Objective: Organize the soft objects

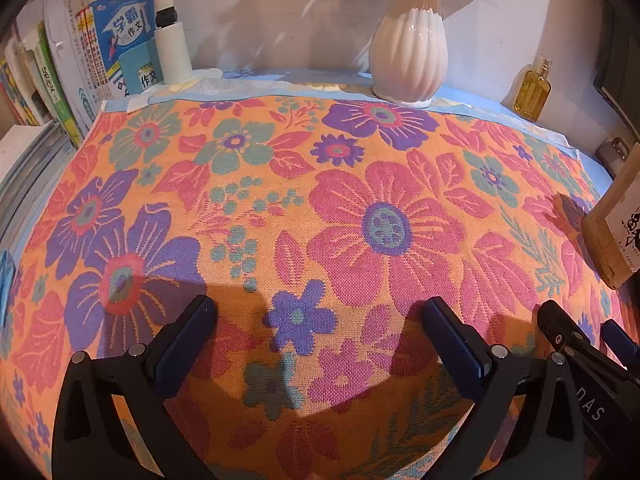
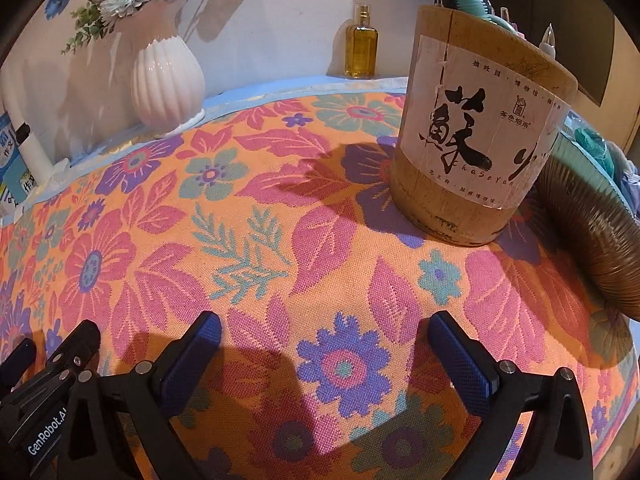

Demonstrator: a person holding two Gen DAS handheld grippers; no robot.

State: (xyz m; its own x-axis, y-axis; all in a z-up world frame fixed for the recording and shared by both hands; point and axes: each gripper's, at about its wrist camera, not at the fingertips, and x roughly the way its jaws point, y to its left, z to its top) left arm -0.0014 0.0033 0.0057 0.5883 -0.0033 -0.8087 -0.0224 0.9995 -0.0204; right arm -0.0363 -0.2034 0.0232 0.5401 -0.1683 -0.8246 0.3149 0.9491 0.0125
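Both my claws hover with fingers spread apart and empty, my left gripper (image 1: 320,320) and right gripper (image 2: 324,332) over the floral cloth (image 1: 360,208) spread flat across the table. My left claw reads "GenRobot.AI"; the bamboo holder (image 2: 472,132) standing on the cloth reads "ChaSeYan".

A floral cloth (image 1: 320,208) spreads flat over the blue-covered table (image 1: 472,106). A white vase (image 1: 408,56) stands top centre, a yellow bottle (image 1: 532,90) upper right, a wooden cup (image 2: 476,132) on the cloth's right, books (image 1: 120,48) upper left.
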